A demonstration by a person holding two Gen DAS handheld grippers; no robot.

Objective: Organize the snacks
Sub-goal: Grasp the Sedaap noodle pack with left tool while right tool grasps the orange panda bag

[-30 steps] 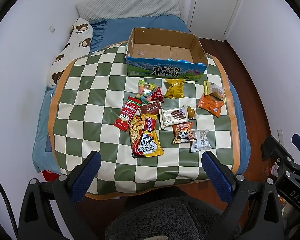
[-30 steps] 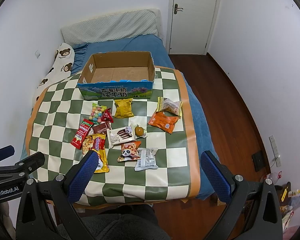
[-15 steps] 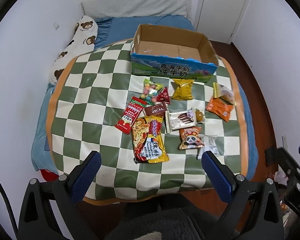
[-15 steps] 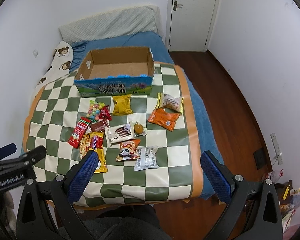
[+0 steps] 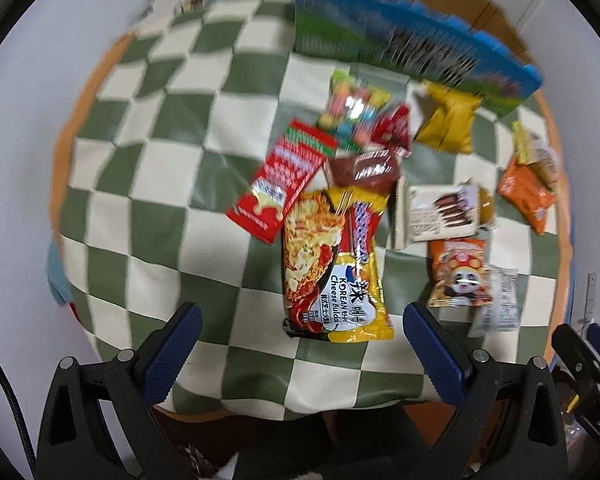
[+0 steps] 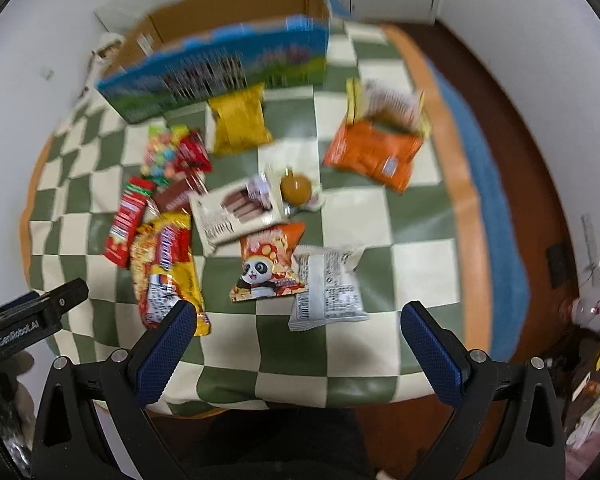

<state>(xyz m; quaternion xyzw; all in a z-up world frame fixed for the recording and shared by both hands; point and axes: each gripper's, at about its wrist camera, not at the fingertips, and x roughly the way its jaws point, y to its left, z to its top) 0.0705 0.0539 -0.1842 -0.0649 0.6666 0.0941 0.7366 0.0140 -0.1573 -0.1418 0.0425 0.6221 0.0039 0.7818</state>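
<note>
Both tongs hold nothing and gape wide at the bottom of their frames, the left tongs (image 5: 302, 344) and the right tongs (image 6: 299, 344) each showing blue-padded fingers (image 5: 172, 354) spread far apart, pointing forward.

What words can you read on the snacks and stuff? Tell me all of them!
"KOREAN" and "Cheese Bulda...", cut off, on the yellow noodle pack.
"GenRobot.AI" on the left tool's black body.
"DA...", cut off at the picture's edge, on the right tool's black body.
Too blurred to read: the dark print on the box, the red pack, the wafer pack, the panda bag and the white packet.
</note>
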